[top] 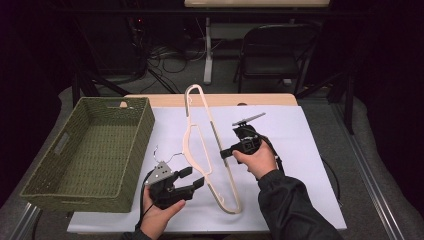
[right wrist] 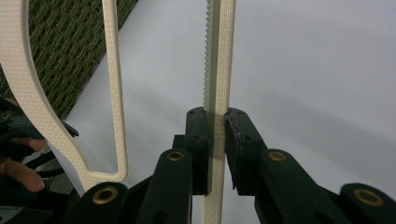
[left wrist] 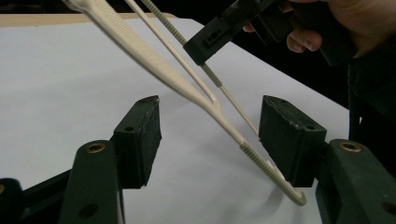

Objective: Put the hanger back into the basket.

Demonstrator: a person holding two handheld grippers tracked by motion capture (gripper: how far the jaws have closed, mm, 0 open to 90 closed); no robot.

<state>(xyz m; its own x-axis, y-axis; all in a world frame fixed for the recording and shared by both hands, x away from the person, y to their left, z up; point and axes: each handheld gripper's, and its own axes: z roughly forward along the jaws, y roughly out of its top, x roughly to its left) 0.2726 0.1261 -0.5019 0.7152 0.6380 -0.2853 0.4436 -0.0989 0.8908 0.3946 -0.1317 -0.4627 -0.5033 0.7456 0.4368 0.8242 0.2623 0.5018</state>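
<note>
Your right hand-held gripper (top: 227,152) is clamped on the ribbed bar of the cream plastic hanger (top: 207,150); in the right gripper view both pads press flat against that bar (right wrist: 215,140). The hanger is lifted at an angle over the white sheet (top: 300,165) covering the bench, its hook end pointing toward the far edge and its lower corner near your side. Your left hand-held gripper (top: 192,177) sits just left of that lower end with its jaws apart. In the left gripper view the hanger's arm (left wrist: 224,123) passes between the two pads without either one touching it, closer to the right-side pad. A green woven basket (top: 75,192) stands on the left of the bench, well apart from the hanger.
</note>
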